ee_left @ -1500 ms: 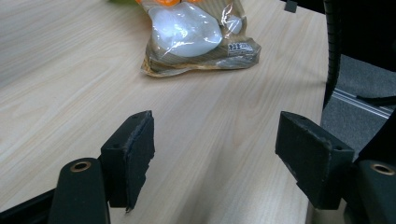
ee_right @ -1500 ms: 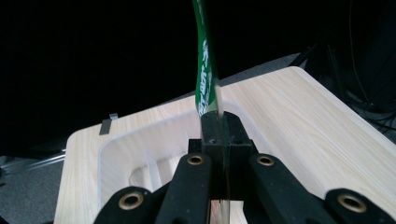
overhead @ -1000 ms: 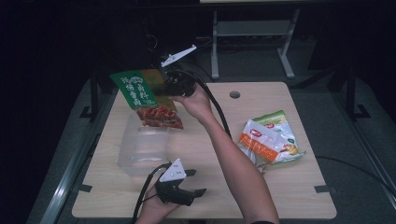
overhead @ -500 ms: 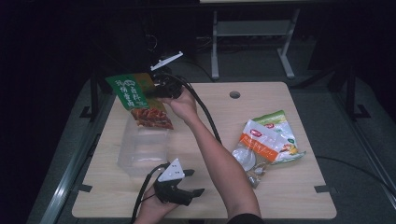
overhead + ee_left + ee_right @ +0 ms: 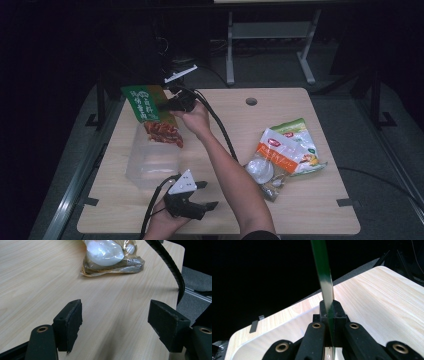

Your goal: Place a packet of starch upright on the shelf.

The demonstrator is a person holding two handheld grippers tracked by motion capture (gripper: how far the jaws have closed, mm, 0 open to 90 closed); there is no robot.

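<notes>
Since a second ago, my right gripper (image 5: 167, 106) has carried the green snack bag with red food pictured on it (image 5: 151, 114) a bit farther left and toward the back of the table. Now I hold that bag up in the air over the clear plastic box (image 5: 150, 159). The bag hangs tilted, with its lower end above the open top of the box. I cannot tell if it touches the box.

From the right gripper view, my two black jaws are pressed tight on the thin green edge of the bag (image 5: 323, 277), which sticks straight up between them.

My left gripper (image 5: 197, 198) has stayed where it was, low at the near edge of the light wooden table (image 5: 300, 215), just in front of the clear box. Its jaws are spread wide with nothing between them. From the left gripper view I see bare table between the jaws, and farther off a see-through packet with a round white thing inside (image 5: 112, 256).

On the right side of the table lies that packet (image 5: 265, 170), touching an orange, white and green snack bag (image 5: 292, 145). They sit well apart from the box.
</notes>
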